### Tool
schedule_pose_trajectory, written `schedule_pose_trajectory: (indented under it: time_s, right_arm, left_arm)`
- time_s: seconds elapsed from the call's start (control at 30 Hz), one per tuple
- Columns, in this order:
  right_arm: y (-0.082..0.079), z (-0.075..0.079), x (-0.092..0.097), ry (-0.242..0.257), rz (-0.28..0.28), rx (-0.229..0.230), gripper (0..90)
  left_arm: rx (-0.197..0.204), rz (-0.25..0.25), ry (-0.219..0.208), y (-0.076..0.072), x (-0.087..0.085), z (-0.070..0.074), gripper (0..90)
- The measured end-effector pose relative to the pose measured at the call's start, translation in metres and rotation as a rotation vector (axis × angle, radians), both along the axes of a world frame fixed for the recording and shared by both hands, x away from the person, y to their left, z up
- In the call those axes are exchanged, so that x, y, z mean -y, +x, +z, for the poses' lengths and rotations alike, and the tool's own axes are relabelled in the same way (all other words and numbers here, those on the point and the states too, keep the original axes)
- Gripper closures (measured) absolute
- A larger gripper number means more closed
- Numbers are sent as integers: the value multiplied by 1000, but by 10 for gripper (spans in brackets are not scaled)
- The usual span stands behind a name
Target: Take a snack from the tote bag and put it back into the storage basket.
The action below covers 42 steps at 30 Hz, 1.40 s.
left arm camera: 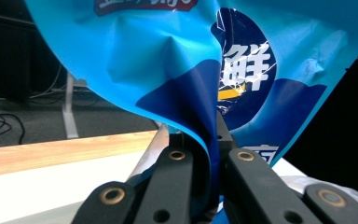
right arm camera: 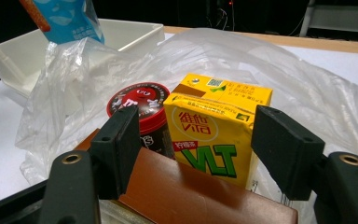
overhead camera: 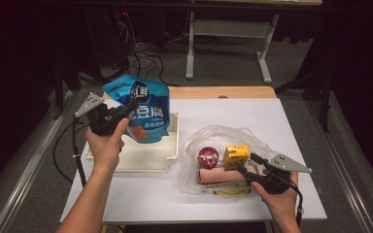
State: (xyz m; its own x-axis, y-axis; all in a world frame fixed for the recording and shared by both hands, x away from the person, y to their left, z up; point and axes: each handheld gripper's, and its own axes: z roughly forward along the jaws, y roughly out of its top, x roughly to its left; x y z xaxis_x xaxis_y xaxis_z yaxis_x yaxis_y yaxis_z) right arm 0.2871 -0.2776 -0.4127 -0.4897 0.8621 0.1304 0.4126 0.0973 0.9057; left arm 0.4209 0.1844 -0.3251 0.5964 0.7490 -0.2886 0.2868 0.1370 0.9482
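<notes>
Blue pouch hangs pinched in the left claw, whose jaws are clamped tight on its edge, at the upper left of the frame above a white tray. Lower right, the right claw stands wide, its jaws on either side of a yellow juice box without pressing it. Beside the box sit a red-lidded jar and a brown box, all lying in a clear plastic bag on the white worktop.

Blue pouch hangs upright above white tray.
</notes>
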Motion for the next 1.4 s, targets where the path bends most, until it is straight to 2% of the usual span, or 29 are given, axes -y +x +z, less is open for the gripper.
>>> schedule_pose_trajectory:
  time_s: [0.1,0.27,0.3,0.6,0.8,0.87,0.93,0.97,1.2,1.27,1.33,1.4]
  right_arm:
    - [0,-2,1,3,-2,-8,337]
    - [0,-3,3,8,-7,-11,340]
    - [0,-3,3,11,-8,-16,340]
    - [1,-5,2,6,-5,-19,344]
    - [2,-7,0,10,-7,-26,353]
    - [2,-7,0,8,-7,-22,353]
    - [1,-6,0,7,-5,-21,353]
    - [1,-6,0,5,-5,-19,354]
    - [1,-7,0,5,-6,-18,357]
    - [1,-7,0,7,-8,-20,358]
    - [1,-7,0,7,-10,-23,358]
    - [1,-7,0,9,-11,-27,357]
  left_arm:
    - [-4,19,7,5,-9,-8,900]
    - [-23,38,-2,12,-22,-20,900]
    - [-30,40,-9,16,-28,-27,900]
    - [-25,71,-1,30,-49,-47,899]
    - [-39,87,-20,40,-61,-59,897]
    - [-29,80,-6,43,-63,-64,896]
    - [-1,73,33,44,-63,-68,894]
    - [12,72,37,44,-64,-69,892]
    - [-4,96,18,49,-78,-75,862]
    - [-23,96,15,49,-83,-75,839]
    - [-58,102,12,47,-84,-74,761]
    - [-85,123,49,44,-81,-73,653]
